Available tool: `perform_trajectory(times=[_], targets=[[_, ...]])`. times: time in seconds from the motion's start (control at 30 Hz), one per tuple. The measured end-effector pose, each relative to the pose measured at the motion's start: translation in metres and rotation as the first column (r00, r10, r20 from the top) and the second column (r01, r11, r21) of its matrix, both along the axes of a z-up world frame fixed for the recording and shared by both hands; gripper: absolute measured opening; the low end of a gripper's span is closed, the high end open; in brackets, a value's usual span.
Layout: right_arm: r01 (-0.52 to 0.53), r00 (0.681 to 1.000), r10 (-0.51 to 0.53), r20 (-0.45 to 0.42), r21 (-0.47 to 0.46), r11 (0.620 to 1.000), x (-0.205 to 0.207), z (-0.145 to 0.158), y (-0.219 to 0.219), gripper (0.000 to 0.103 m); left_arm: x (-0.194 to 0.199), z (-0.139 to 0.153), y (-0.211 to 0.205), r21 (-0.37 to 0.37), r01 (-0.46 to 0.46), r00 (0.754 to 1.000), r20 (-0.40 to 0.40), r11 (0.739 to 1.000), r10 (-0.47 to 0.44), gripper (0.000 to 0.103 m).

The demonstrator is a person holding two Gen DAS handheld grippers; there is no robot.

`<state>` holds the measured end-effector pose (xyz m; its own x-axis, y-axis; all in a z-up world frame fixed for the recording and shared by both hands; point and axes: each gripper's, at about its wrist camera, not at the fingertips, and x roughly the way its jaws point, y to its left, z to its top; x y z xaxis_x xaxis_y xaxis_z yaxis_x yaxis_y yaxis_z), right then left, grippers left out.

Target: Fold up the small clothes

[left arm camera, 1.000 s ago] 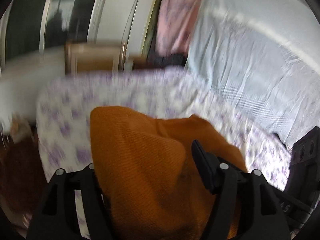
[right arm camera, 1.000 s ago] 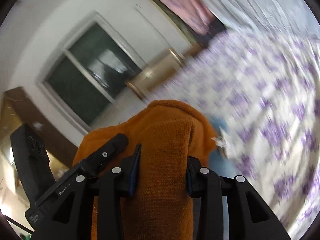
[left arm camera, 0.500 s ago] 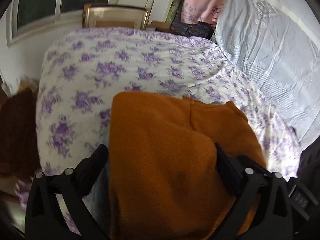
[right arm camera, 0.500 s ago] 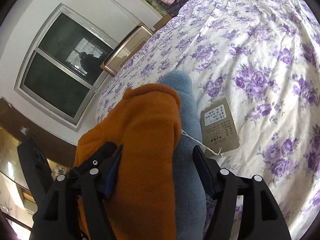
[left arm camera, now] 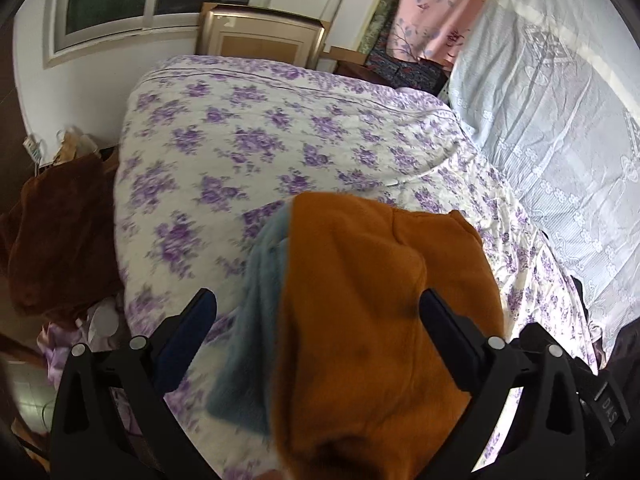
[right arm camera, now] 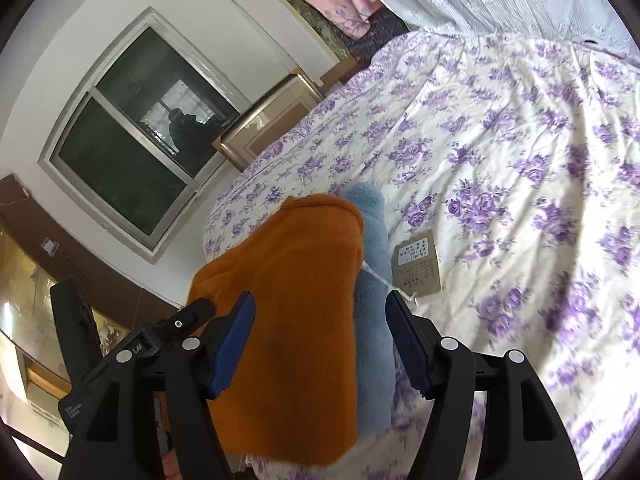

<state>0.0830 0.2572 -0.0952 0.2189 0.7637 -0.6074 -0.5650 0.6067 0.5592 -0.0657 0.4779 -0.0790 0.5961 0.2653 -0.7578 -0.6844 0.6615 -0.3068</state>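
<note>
An orange knit garment (left arm camera: 360,320) lies on a bed (left arm camera: 248,148) spread with a purple-flowered quilt, doubled over a fluffy blue layer (left arm camera: 256,320) that peeks out along one side, near the bed's front edge. The left gripper (left arm camera: 318,312) has just been opening and now stands spread wide astride the bundle, its fingers (left arm camera: 188,332) clear of the cloth on the blue side; on the other side the fabric bulges close to the pad, and the blur makes it hard to say whether it brushes. The right gripper (right arm camera: 320,336) has likewise just been opening, its blue-padded fingers (right arm camera: 234,340) parted with the orange knit and blue fleece lying loose between them, not pinched. A card tag (right arm camera: 416,266) on a white string (right arm camera: 384,280) rests on the quilt just beside the blue layer.

The piece looks light, soft and limp, thick where it is doubled; it should sag and slide open if lifted by a single point. The surest hold appears to be at the two corners of a folded edge, pinching through both layers together, well clear of the tag and its string.
</note>
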Motion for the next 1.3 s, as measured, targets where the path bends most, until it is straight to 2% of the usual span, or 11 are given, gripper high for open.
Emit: perform_trajectory(times=[0.07, 0.13, 0.2, 0.3, 0.43, 0.53, 0.67, 0.73, 1.0, 1.17, 1.3], targets=[[-0.01, 1.0, 0.01, 0.012, 0.004, 1.0, -0.009, 0.003, -0.005, 0.068, -0.015, 0.001, -0.005, 0.008, 0.002, 1.0, 0.012, 1.0, -0.002, 0.099], [-0.02, 1.0, 0.02, 0.017, -0.009, 1.0, -0.018, 0.002, -0.006, 0.068, -0.022, -0.001, -0.01, 0.044, 0.004, 1.0, -0.009, 0.999, -0.004, 0.099], [-0.028, 1.0, 0.029, 0.013, -0.062, 0.998, -0.023, -0.007, -0.001, 0.066, -0.02, -0.013, -0.013, 0.062, 0.024, 0.997, -0.071, 0.998, -0.019, 0.099], [-0.039, 0.999, 0.034, -0.036, -0.131, 0.991, -0.022, -0.031, 0.011, 0.063, -0.019, -0.024, -0.012, 0.073, 0.027, 0.996, -0.093, 0.997, -0.02, 0.099], [-0.039, 0.995, 0.025, -0.096, -0.139, 0.99, -0.013, -0.051, 0.012, 0.079, -0.019, -0.032, -0.013, 0.112, 0.032, 0.994, -0.104, 0.993, -0.02, 0.099], [-0.037, 0.994, 0.022, -0.105, -0.144, 0.989, -0.012, -0.055, 0.012, 0.084, -0.02, -0.034, -0.012, 0.108, 0.034, 0.995, -0.101, 0.994, -0.023, 0.099], [-0.03, 0.994, 0.012, -0.113, -0.156, 0.987, -0.015, -0.06, 0.012, 0.088, -0.018, -0.032, -0.018, 0.156, 0.044, 0.991, -0.129, 0.987, -0.024, 0.099], [-0.027, 0.992, 0.007, -0.126, -0.159, 0.987, -0.017, -0.06, 0.01, 0.088, -0.019, -0.031, -0.019, 0.157, 0.047, 0.991, -0.133, 0.986, -0.026, 0.099], [0.009, 0.995, -0.03, -0.099, -0.204, 0.979, -0.024, -0.043, 0.007, 0.089, -0.019, -0.024, -0.013, 0.093, 0.074, 0.989, -0.135, 0.993, -0.061, 0.099], [0.053, 0.996, -0.066, -0.054, -0.213, 0.976, -0.035, -0.022, -0.001, 0.089, -0.021, -0.016, -0.014, 0.078, 0.105, 0.986, -0.14, 0.991, -0.094, 0.099], [0.064, 0.998, -0.066, -0.004, -0.194, 0.979, -0.045, -0.003, -0.007, 0.09, -0.023, -0.01, -0.018, 0.082, 0.142, 0.976, -0.176, 0.986, -0.126, 0.099]])
